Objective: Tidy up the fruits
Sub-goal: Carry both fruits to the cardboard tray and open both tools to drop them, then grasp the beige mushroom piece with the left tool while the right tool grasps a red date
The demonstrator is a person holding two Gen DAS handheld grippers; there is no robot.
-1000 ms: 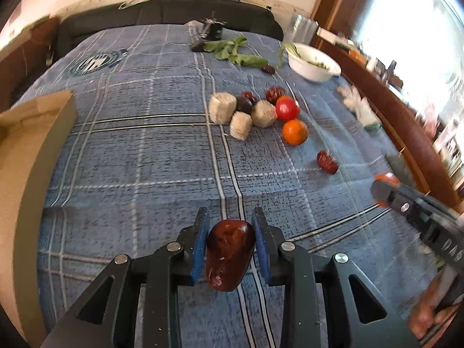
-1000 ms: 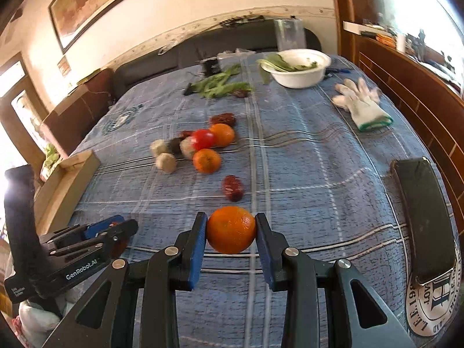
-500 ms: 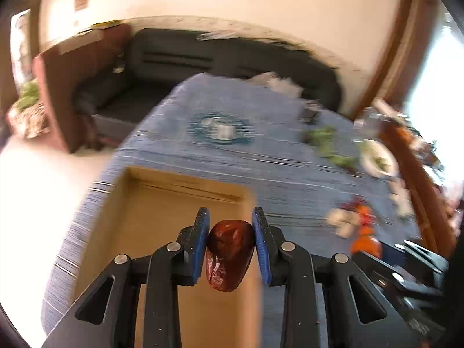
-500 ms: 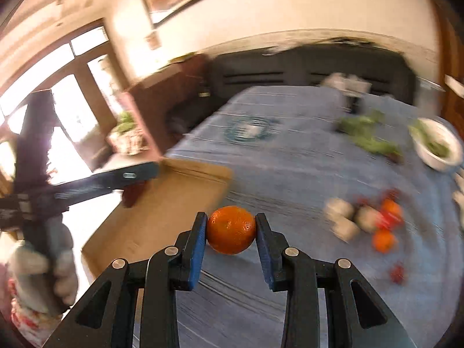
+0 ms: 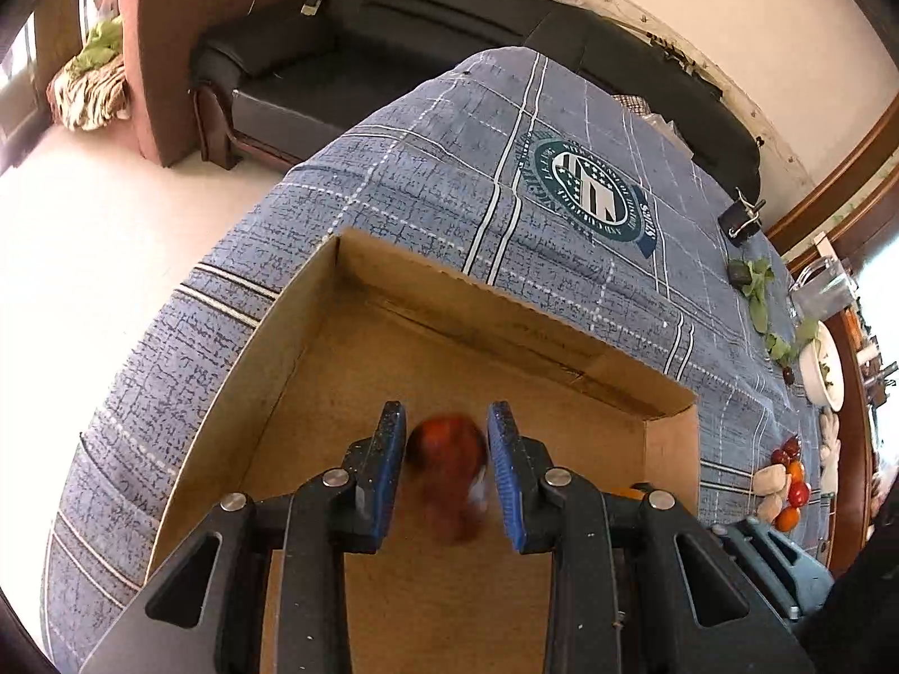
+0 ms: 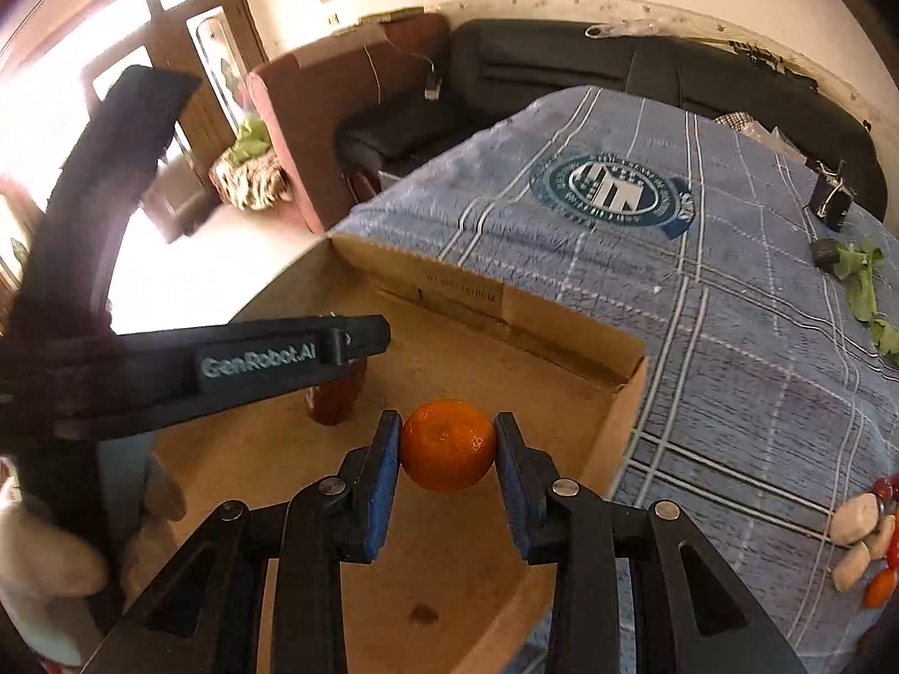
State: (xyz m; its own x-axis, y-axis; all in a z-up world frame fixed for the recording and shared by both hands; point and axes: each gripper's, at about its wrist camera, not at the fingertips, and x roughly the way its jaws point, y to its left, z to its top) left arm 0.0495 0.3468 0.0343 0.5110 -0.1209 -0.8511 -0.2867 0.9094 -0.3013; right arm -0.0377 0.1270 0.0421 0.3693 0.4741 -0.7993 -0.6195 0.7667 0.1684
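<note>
Both grippers tilt steeply down over the open cardboard box [image 5: 461, 303] on the blue plaid desk [image 5: 449, 168]. The left gripper [image 5: 446, 463] is clamped on a blurred dark-red fruit [image 5: 449, 477] above the box floor. Beside it, the right gripper [image 6: 448, 449] is clamped on an orange [image 6: 448, 445], nearer the box's right wall.

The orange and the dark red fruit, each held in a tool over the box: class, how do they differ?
The orange is round and bright orange; the dark red fruit is longer and glossy brown-red. The orange shows sharp, the red fruit blurred. Each sits between a tool's blue pads above the cardboard box.
</note>
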